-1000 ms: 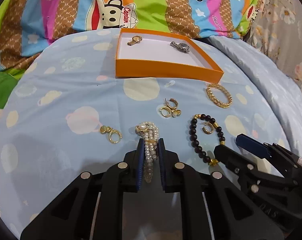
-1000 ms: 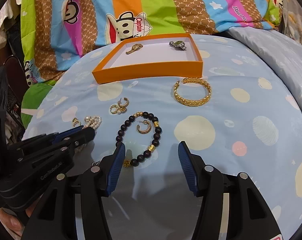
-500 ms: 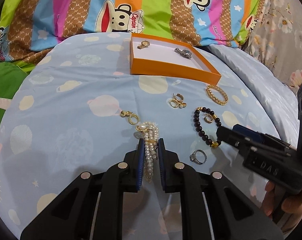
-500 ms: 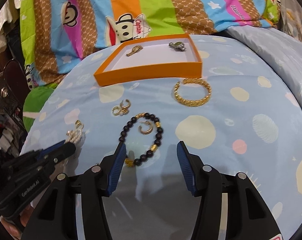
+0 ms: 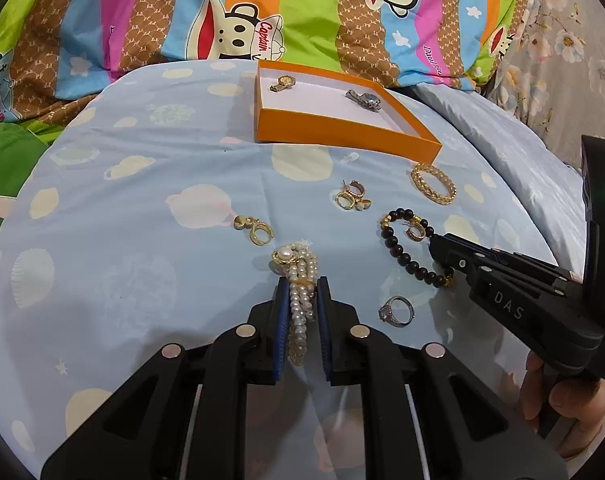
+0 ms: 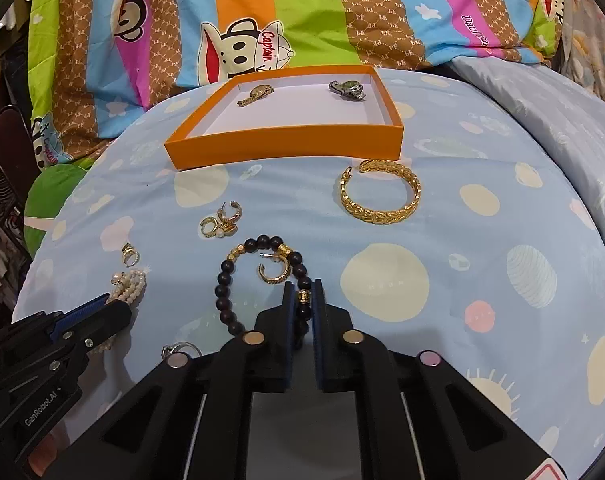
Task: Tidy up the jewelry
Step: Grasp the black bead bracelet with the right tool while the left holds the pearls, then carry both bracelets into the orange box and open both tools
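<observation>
Left tongs [image 5: 300, 292]: clenched on pearl bracelet [image 5: 298, 280], which lies on the bed [image 5: 142, 200] between the pads. Right tongs [image 6: 303, 296]: clenched on bead bracelet [image 6: 238, 280], gripping its near-right arc. Orange box [image 6: 286, 146]: beyond both, holding two watches.

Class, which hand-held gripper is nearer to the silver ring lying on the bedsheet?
Roughly equal. The silver ring lies between them, just right of the left hand-held gripper and just left of the right hand-held gripper.
</observation>
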`<state>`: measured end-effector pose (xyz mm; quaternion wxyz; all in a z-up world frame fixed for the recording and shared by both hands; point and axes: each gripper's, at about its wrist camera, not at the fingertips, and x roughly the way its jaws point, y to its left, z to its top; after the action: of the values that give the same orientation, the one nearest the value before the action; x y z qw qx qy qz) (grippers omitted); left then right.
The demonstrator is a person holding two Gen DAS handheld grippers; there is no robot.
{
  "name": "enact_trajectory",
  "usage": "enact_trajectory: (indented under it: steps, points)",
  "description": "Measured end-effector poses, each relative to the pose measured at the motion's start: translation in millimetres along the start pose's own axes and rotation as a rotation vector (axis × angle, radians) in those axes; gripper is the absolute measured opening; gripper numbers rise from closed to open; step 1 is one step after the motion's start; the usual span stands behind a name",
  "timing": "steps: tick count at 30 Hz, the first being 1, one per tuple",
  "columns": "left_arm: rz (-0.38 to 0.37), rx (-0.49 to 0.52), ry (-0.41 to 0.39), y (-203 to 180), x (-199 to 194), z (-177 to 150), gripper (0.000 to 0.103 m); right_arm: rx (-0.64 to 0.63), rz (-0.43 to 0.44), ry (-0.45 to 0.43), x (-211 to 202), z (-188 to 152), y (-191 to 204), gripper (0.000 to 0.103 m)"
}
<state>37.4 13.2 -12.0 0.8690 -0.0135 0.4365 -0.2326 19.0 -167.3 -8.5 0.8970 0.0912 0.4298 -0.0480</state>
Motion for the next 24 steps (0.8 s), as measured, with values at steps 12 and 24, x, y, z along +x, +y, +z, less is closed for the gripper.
enact_trajectory:
  steps: [12, 24]
  points:
    - [0.001, 0.007, -0.011, -1.3, -3.6, -0.1, 0.013, 0.025, 0.049, -0.115, -42.2, 13.2, -4.4, 0.007]
    - [-0.05, 0.023, -0.063, -17.1, -34.3, 37.0, 0.013, -0.008, 0.101, -0.23, -86.1, 55.0, -0.8, 0.007]
